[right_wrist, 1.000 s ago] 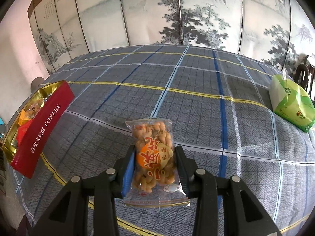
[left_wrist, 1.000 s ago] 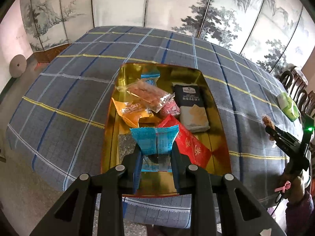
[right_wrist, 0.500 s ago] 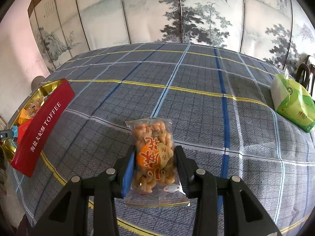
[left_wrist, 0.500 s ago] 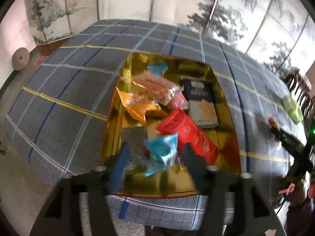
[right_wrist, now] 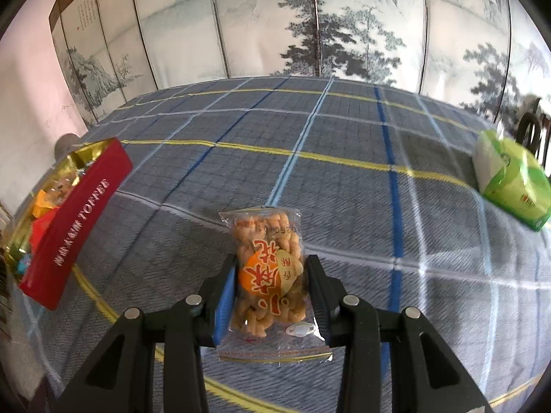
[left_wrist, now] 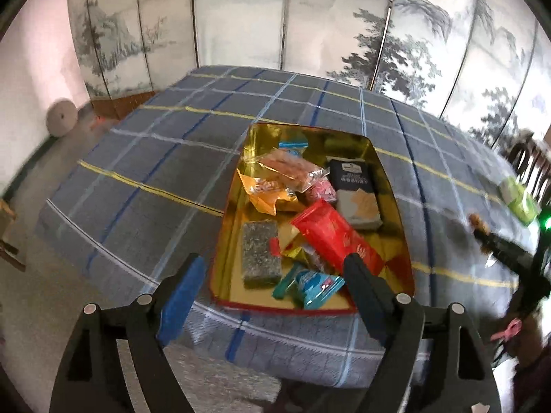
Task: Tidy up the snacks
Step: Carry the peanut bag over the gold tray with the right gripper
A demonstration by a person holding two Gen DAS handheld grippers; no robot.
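Blue pkt [left_wrist: 315, 284] dropped in tin [left_wrist: 396, 203], left gripper [left_wrist: 272, 287] opening, empty. Right gripper [right_wrist: 272, 287] clamped on twist-snack bag [right_wrist: 270, 268], prob goes to tin next.

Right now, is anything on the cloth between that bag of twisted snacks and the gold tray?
Nothing visible. The snack bag is pinched in the right hand-held gripper, and only bare plaid tablecloth lies toward the tray. The green tissue pack sits on the opposite side.

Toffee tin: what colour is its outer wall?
Red with white lettering on the toffee tin; clearest in the right wrist view.
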